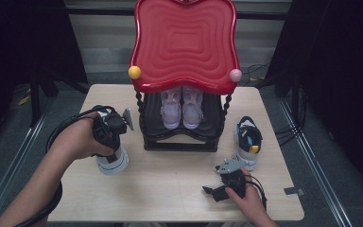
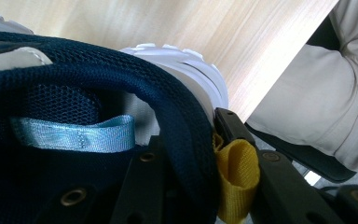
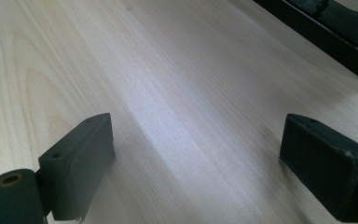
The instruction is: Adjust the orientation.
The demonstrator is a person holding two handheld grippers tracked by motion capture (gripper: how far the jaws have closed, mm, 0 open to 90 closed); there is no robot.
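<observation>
While the left gripper (image 2: 191, 186) is clamped on the heel collar of one navy shoe (image 1: 111, 158), apparently bound for the rack (image 1: 179, 137) beside it, its mate (image 1: 246, 142) waits just beyond the right gripper (image 3: 196, 158), jaws apart.

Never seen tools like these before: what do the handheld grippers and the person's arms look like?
Both are black. The left gripper and right gripper each carry a grey three-cornered plate and trail a black cable. The right gripper's fingers are blocky black pads with small holes. The forearms are bare, no sleeves.
</observation>
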